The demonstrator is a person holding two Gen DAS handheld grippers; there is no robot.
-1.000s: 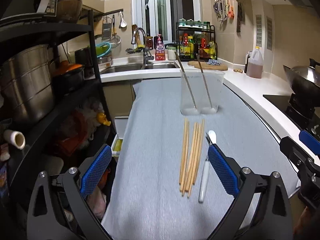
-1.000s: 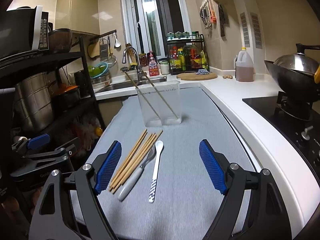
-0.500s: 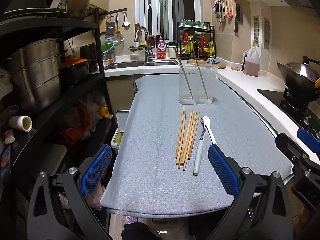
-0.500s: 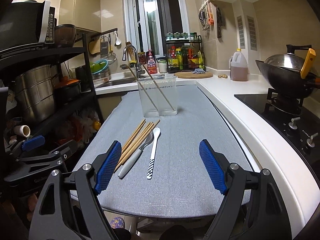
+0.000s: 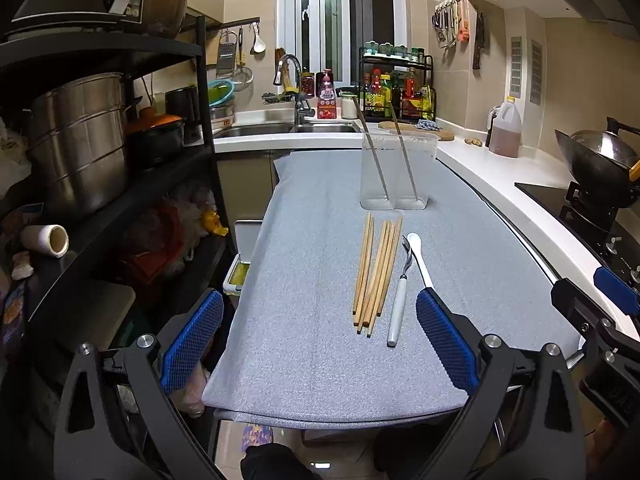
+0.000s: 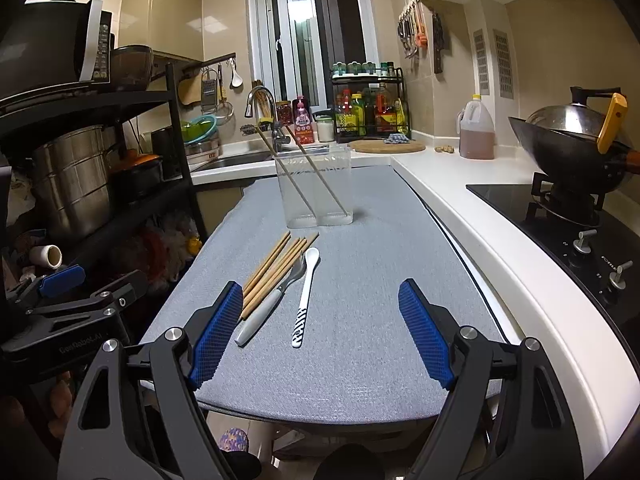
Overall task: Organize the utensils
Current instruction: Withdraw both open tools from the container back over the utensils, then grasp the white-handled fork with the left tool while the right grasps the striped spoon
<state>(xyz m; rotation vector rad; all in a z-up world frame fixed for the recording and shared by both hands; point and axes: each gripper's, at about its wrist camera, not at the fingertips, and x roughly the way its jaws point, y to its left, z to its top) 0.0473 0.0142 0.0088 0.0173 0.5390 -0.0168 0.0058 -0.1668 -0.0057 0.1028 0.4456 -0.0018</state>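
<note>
Spoon handle behind left claw

Wok on stove, oil jug, steel pot on shelf.

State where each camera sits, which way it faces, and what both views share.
Left wrist: on the left gripper, open, facing down the grey mat toward the sink; right gripper at right edge.
Right wrist: on the right gripper, open, same heading; left gripper at left edge.
Shared: chopsticks, fork, spoon, clear holder.
</note>
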